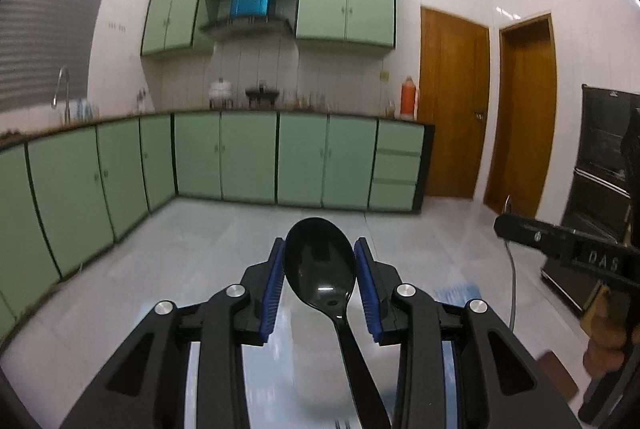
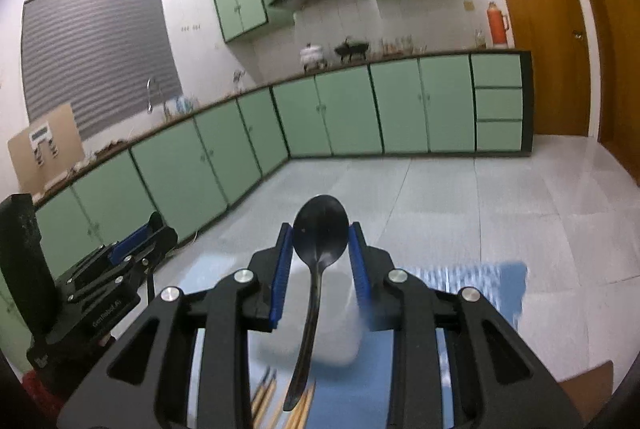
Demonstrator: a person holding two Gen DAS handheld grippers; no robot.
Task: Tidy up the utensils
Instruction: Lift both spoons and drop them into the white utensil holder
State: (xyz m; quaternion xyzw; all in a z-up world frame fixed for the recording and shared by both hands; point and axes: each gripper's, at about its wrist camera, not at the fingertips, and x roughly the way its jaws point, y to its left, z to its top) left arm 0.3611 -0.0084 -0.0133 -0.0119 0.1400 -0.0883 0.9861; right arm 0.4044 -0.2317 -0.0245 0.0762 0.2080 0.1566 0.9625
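Note:
My left gripper is shut on the bowl of a black plastic spoon, bowl up and facing me, handle hanging down. My right gripper is shut on a second black spoon, back of the bowl toward me, handle hanging down. Both are held up in the air. Below the right spoon lie wooden chopsticks on a blue mat, beside a blurred white container. The left gripper also shows at the left of the right wrist view; the right gripper shows at the right edge of the left wrist view.
Green base cabinets and wall cabinets line the far walls, with a sink tap and an orange flask on the counter. Wooden doors stand at the right. A black oven unit is at far right.

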